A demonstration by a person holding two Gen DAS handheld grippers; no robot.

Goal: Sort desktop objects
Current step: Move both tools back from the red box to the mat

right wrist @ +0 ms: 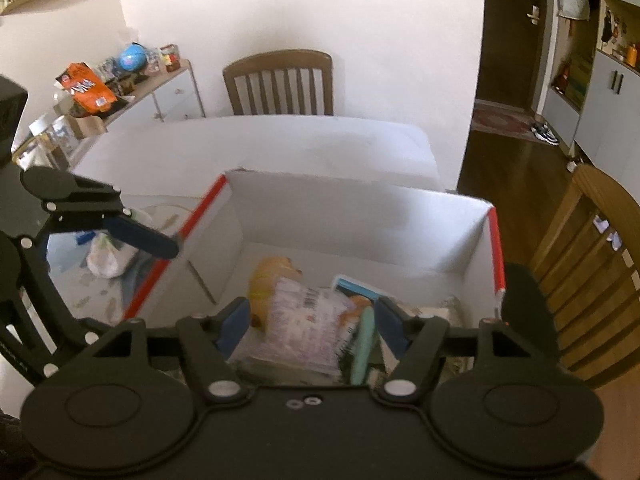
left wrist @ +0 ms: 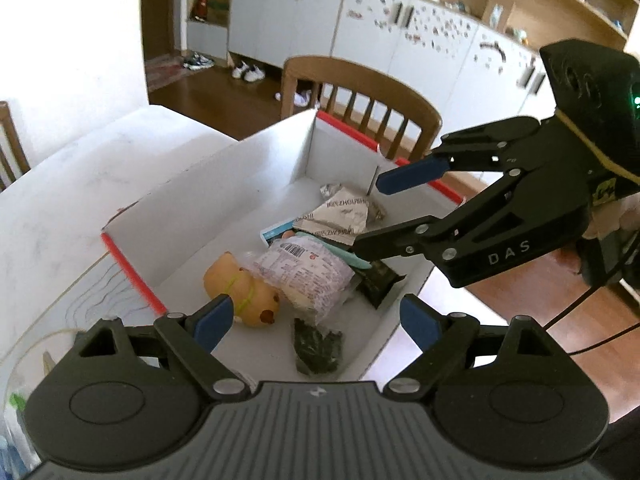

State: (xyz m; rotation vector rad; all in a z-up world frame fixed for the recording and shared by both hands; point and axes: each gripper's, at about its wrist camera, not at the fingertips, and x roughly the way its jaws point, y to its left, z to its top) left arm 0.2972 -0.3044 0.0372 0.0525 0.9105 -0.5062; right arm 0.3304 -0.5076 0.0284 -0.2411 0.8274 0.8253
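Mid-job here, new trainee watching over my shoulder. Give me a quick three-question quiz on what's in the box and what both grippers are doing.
1. True or false: the tan plush toy bear lies inside the white cardboard box with red edge strips.
2. Multiple choice: the right gripper is
A. shut on the bear
B. open above the box contents
C. out of view
3. Fill in: the clear plastic snack packet with a barcode rests partly on the ____.

Key
1. True.
2. B; its blue pads stand apart, gripping nothing. The left gripper is open too.
3. Bear; the packet overlaps its right side in the left wrist view.
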